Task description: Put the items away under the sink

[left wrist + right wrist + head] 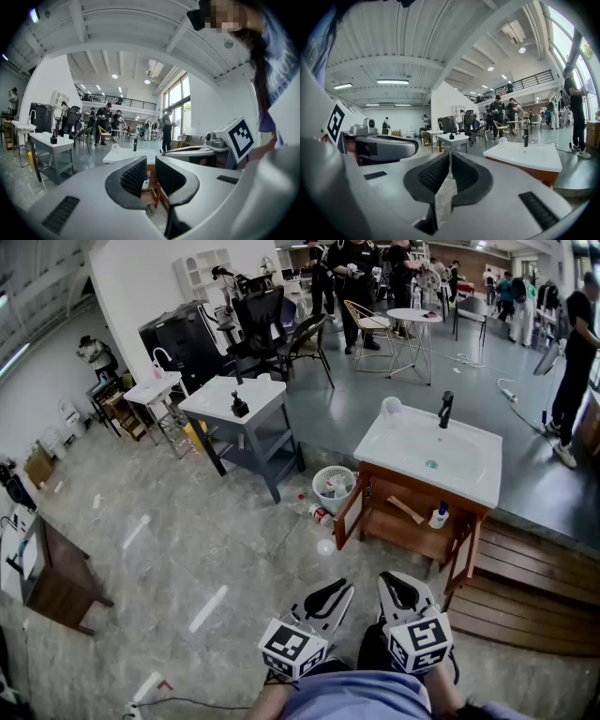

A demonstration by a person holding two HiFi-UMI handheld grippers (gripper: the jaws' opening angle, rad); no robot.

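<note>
Empty-fingered, both grey grippers hover low (right gripper (398, 589) clenched shut, left gripper (336, 594) parted a slit), with the small red-and-white bottle (320, 513) on the floor well ahead, left of the open wooden sink cabinet (394, 526), likelier the left gripper's reach.

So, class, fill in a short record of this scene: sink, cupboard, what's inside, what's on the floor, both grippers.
Sink: white, black tap
Cupboard: wooden, beneath it, both doors open
Inside: white bottle, wooden stick
Floor: white basket, small container beside it
Left gripper: jaws slightly apart, empty
Right gripper: shut, empty
</note>
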